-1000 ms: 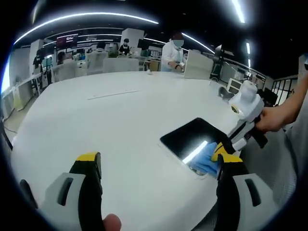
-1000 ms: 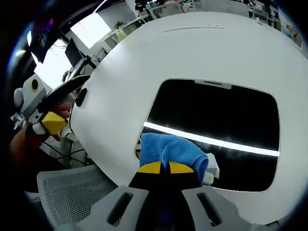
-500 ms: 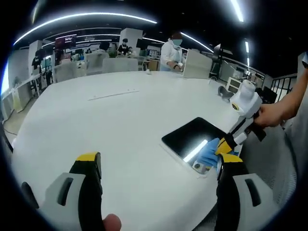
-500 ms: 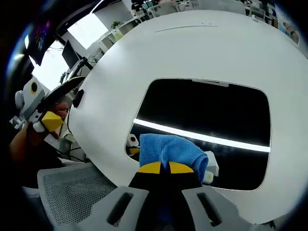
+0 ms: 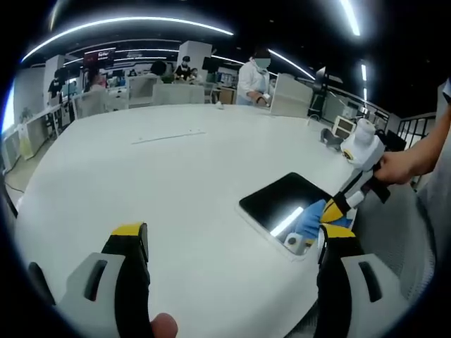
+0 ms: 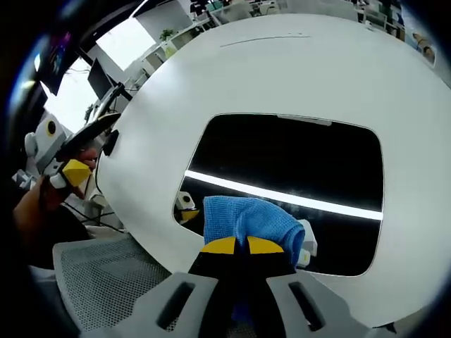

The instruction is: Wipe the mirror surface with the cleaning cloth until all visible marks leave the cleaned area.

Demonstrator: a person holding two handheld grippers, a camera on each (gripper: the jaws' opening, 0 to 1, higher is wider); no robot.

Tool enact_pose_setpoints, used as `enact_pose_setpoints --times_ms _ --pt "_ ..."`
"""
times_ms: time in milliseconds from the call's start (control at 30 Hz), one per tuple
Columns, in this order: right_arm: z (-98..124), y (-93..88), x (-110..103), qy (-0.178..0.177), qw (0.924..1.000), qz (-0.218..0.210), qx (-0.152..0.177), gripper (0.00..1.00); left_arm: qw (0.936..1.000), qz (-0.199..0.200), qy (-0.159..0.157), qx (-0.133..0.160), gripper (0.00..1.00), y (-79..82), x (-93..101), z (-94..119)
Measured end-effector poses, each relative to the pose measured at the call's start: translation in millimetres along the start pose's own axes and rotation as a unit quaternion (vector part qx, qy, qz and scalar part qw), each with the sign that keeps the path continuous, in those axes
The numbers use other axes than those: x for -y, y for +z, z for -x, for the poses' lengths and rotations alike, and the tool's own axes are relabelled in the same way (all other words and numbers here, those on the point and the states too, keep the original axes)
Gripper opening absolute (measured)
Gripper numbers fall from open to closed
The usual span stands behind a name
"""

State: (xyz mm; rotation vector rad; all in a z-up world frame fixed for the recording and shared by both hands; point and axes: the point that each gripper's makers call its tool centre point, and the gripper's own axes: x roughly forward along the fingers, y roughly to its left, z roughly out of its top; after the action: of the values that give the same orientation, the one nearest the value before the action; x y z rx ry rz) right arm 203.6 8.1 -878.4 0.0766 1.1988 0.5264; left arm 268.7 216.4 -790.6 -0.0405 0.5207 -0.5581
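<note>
Mirror (image 6: 296, 162): flat on table (image 5: 176, 183), close to table's near edge, dark glass with one bright light streak across.
Cloth (image 6: 248, 220): blue, bunched, pinched between pressed-together jaws of right gripper (image 6: 243, 245); pressed on mirror's near edge, toward its left corner. Since a second ago, drawn back from mirror's middle toward that near edge; more bare glass now beyond cloth. Judged: one stroke ending at rim, wiping not finished; marks too faint to tell.
Left gripper (image 5: 229, 239): jaws spread wide, holding nothing, hovering over bare table well left of mirror.
Edges: table rim just beyond mirror's near side, mesh chair (image 6: 106, 274) below it; little room to pull further back. Open room: far half of mirror and wide bare table beyond.
</note>
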Motion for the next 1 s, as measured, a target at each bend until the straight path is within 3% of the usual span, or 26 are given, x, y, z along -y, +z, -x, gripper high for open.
enact_pose_setpoints --times_ms 467,1000 --pt "-4 3.8 0 -0.014 0.9999 0.005 0.003 0.0 1.0 0.004 -0.001 0.004 0.99 0.5 2.2 0" --pt "-12 27.8 5 -0.017 0.9997 -0.009 0.013 0.0 0.9999 0.014 0.004 0.007 0.99 0.1 -1.1 6"
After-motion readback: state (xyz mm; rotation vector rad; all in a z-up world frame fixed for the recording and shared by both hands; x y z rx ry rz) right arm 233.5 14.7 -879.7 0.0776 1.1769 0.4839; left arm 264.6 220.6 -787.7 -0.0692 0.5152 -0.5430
